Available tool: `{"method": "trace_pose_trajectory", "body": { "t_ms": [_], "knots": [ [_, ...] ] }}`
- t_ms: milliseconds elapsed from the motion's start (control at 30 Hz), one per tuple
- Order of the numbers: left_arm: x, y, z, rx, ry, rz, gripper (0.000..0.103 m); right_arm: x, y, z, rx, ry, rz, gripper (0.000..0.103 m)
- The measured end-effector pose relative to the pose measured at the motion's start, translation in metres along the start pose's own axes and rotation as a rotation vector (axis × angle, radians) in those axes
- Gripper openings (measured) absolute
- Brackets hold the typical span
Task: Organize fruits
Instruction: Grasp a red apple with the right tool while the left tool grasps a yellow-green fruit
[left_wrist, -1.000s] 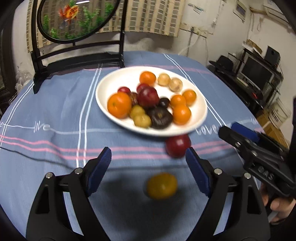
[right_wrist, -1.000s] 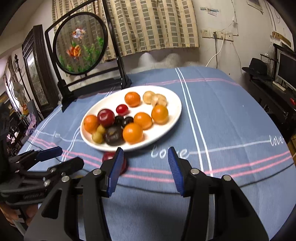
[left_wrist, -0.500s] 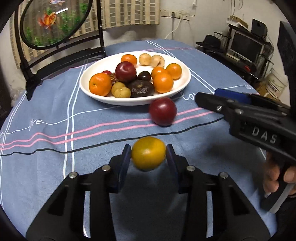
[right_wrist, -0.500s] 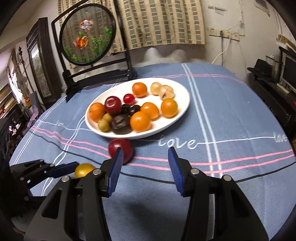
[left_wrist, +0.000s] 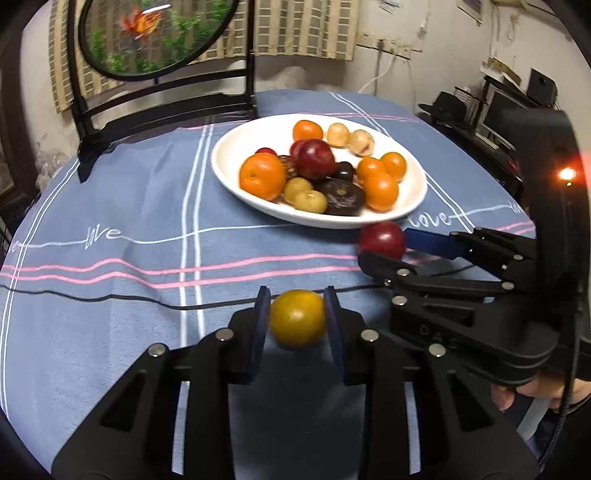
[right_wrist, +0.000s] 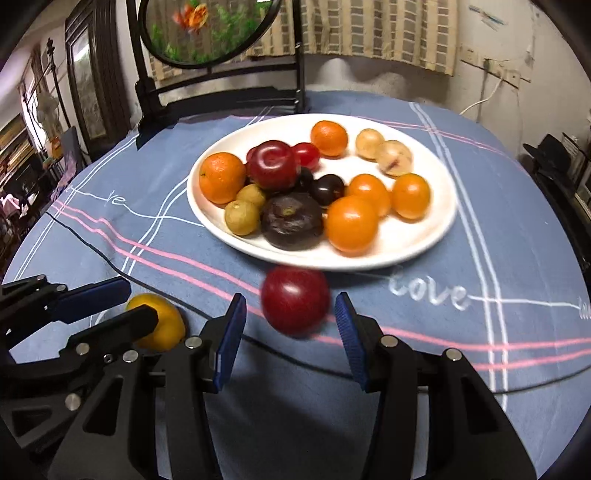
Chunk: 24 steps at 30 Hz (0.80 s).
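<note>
A white plate (left_wrist: 229, 173) (right_wrist: 417, 243) holds several oranges, plums, small yellow-green fruits and a dark purple one. My left gripper (left_wrist: 297, 320) is shut on a yellow-orange fruit (left_wrist: 297, 323), which also shows in the right wrist view (right_wrist: 166, 325), just above the blue cloth. A red plum (right_wrist: 295, 300) (left_wrist: 382, 240) lies on the cloth in front of the plate. My right gripper (right_wrist: 290, 325) is open, its blue pads on either side of the plum with gaps to both.
A round table with a blue striped cloth (left_wrist: 129, 229). A black stand with a round goldfish panel (left_wrist: 155, 33) stands at the back edge. A thin black cable (right_wrist: 110, 258) crosses the cloth. Shelves and a monitor (left_wrist: 502, 110) are beyond the right edge.
My left gripper has closed on the yellow-orange fruit and lifted it slightly. My right gripper has moved forward and left so that its pads straddle the red plum.
</note>
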<state>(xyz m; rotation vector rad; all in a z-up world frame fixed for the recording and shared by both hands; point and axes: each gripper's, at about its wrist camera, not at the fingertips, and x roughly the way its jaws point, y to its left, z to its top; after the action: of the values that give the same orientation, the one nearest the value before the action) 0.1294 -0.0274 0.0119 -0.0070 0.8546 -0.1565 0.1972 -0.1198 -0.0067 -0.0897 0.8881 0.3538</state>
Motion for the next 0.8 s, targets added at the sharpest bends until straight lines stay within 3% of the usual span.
{"method": "trace_pose_trajectory", "body": {
  "t_ms": [33,200,300,367,433,467,500,667,800],
  "knots": [
    [0.0,0.003,0.001,-0.011,-0.003,-0.003,0.031,0.003,0.0,0.002,0.002,0.002,-0.021,0.041],
    [0.002,0.004,-0.001,-0.016,-0.001,-0.038,0.032,0.001,-0.002,0.0,0.01,0.001,-0.024,0.04],
    [0.006,-0.001,-0.003,0.002,0.01,-0.02,0.052,-0.005,-0.004,-0.004,0.027,-0.01,-0.026,0.04],
    [0.01,-0.003,-0.005,0.008,0.016,-0.022,0.056,-0.009,-0.007,-0.008,0.038,-0.02,-0.022,0.04],
    [0.015,-0.005,-0.007,0.016,0.037,-0.026,0.053,-0.011,-0.012,-0.01,0.056,-0.02,-0.012,0.04],
    [0.02,-0.006,-0.009,0.027,0.055,-0.04,0.042,-0.013,-0.014,-0.01,0.064,-0.023,-0.011,0.04],
    [0.023,-0.007,-0.01,0.029,0.067,-0.062,0.04,-0.016,-0.017,-0.009,0.072,-0.031,-0.01,0.04],
    [0.018,-0.015,-0.009,0.048,0.061,-0.034,0.039,-0.032,-0.026,-0.006,0.099,-0.07,0.014,0.04],
    [0.005,-0.015,0.009,0.039,0.021,-0.043,0.039,-0.048,-0.028,0.003,0.101,-0.129,0.016,0.04]
  ]
}}
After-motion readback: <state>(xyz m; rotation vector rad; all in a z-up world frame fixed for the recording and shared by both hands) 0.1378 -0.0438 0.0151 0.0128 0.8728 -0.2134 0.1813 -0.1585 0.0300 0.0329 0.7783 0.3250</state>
